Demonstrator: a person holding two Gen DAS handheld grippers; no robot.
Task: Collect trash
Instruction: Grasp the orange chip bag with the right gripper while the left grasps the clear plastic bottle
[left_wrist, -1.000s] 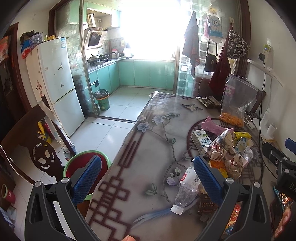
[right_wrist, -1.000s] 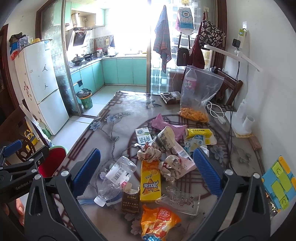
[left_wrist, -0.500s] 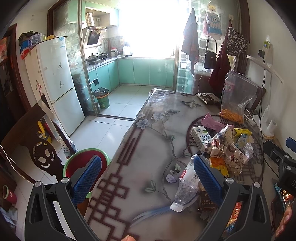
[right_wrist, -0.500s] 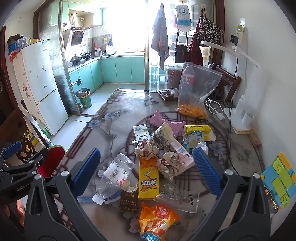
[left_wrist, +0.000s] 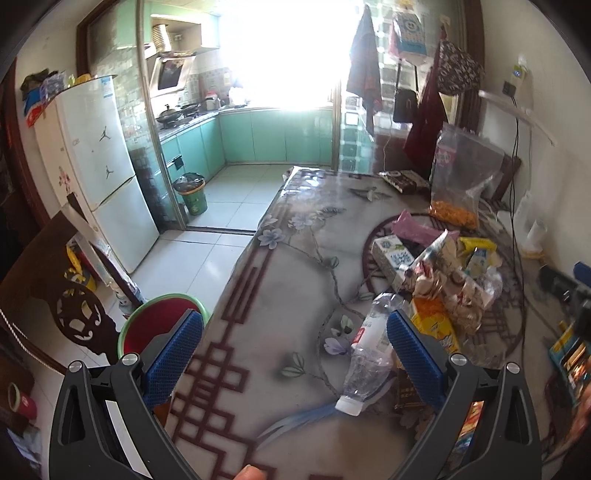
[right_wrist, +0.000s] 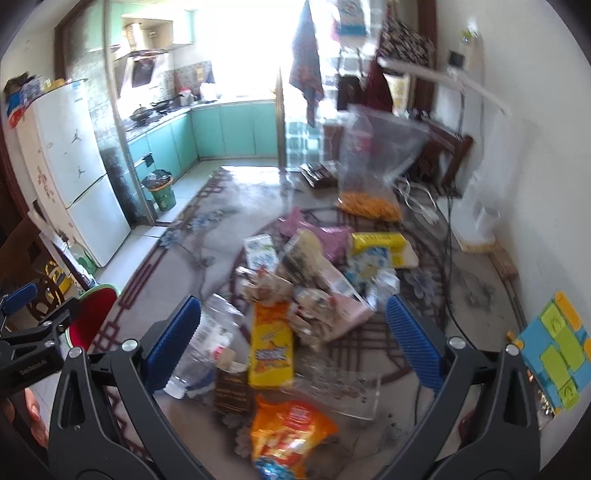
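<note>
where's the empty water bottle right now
The water bottle lies on its side on the table, at the near left edge of the trash pile, beside the yellow snack packet.

The clear crumpled plastic bottle (left_wrist: 371, 349) looks thin and glossy. The table's grey flowered cover (left_wrist: 295, 295) is smooth and shiny. The orange snack bag (right_wrist: 288, 432) has a glossy foil look. The crumpled brownish paper wads (left_wrist: 439, 284) look matt and rough. Blue ribbed pads (right_wrist: 413, 343) look rubbery and matt on black plastic.
</note>
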